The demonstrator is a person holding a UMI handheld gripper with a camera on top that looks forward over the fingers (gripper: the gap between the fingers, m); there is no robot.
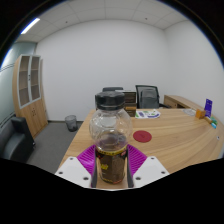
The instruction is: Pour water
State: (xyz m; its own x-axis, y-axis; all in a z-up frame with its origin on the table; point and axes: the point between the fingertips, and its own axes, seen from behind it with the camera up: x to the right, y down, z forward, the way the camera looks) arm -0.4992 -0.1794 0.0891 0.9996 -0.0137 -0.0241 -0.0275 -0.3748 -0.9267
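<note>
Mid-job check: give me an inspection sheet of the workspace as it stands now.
Surface: wooden table, light top.
Job's things: clear bottle holding dark liquid, upright; red coaster beyond it; no receiving cup seen.
Clutter: small items at the table's far end, too small to identify.
Grippers: hand-held gripper, fingers closed on the bottle's lower body, purple pads at either side.
Cables: nothing seen.
Surroundings: office room; wooden cabinet, black chair behind the table, waste bin on the grey floor.
</note>
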